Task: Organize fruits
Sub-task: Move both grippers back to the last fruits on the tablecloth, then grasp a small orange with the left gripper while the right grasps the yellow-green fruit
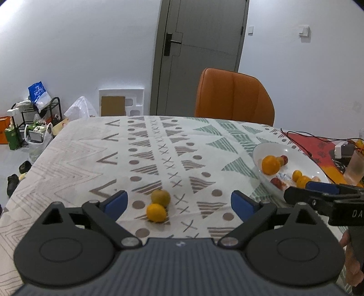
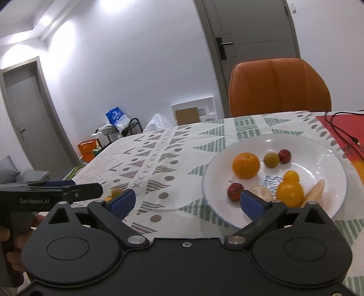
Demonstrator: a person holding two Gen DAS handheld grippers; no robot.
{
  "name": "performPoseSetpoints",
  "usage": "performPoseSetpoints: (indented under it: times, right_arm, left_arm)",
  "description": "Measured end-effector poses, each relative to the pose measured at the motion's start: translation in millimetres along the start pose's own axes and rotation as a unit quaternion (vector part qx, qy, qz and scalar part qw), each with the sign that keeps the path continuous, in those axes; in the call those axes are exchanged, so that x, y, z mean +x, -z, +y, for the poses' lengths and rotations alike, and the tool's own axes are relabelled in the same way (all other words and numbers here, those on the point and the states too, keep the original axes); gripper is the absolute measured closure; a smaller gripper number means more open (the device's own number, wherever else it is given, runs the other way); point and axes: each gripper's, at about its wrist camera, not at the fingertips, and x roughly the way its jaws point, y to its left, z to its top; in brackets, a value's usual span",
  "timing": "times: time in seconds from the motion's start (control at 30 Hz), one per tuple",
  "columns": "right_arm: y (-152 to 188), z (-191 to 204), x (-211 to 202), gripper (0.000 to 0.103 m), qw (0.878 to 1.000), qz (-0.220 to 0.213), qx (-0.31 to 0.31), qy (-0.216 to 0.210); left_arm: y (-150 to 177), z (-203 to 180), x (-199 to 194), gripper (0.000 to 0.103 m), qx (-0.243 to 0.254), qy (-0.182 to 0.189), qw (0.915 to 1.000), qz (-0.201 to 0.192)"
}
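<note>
Fruit lies split: a small orange [image 1: 156,212] touching a greenish-brown fruit [image 1: 160,197] at lower centre, between the wide-apart, empty left gripper [image 1: 179,202]; others fill the white plate [image 2: 327,159] before the gaping, empty right gripper [image 2: 188,200].

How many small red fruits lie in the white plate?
2: one red fruit at the far side beside a greenish fruit, another at the near left of the plate. More may be hidden.

- Even, cool indoor light; ceiling glare [image 2: 56,20] blooms at the right wrist view's upper left.
- Soft shadows under the fruit on the tablecloth [image 1: 75,157].
- Fisheye bends the door frame [image 2: 210,57]; corners vignette dark.
- Slight overall blur.
</note>
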Motion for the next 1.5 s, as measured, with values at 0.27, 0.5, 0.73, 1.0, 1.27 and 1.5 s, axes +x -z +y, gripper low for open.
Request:
performPoseSetpoints:
  times: [0.27, 0.5, 0.73, 1.0, 1.27, 1.5]
  right_arm:
    - [1, 16, 12, 0.004, 1.000, 0.011, -0.011, -0.014]
    - [6, 26, 21, 0.004, 0.999, 0.023, -0.022, -0.024]
    - [6, 38, 36, 0.011, 0.998, 0.034, -0.038, -0.044]
    - [5, 48, 52, 0.021, 0.995, 0.051, -0.058, -0.057]
    - [2, 55, 67, 0.021, 0.995, 0.061, -0.058, -0.058]
    - [-1, 65, 77, 0.022, 0.993, 0.067, -0.066, -0.065]
  left_arm:
    - [8, 13, 6, 0.010, -0.012, -0.007, 0.9999, 0.008]
    - [13, 24, 16, 0.028, -0.031, -0.009, 0.9994, 0.016]
    - [16, 28, 28, 0.038, -0.037, -0.013, 0.9989, 0.025]
    - [19, 34, 44, 0.053, -0.054, -0.014, 0.9977, 0.038]
    - [18, 38, 49, 0.080, -0.057, -0.009, 0.9977, 0.034]
    - [17, 48, 40, 0.080, -0.072, -0.014, 0.9969, 0.031]
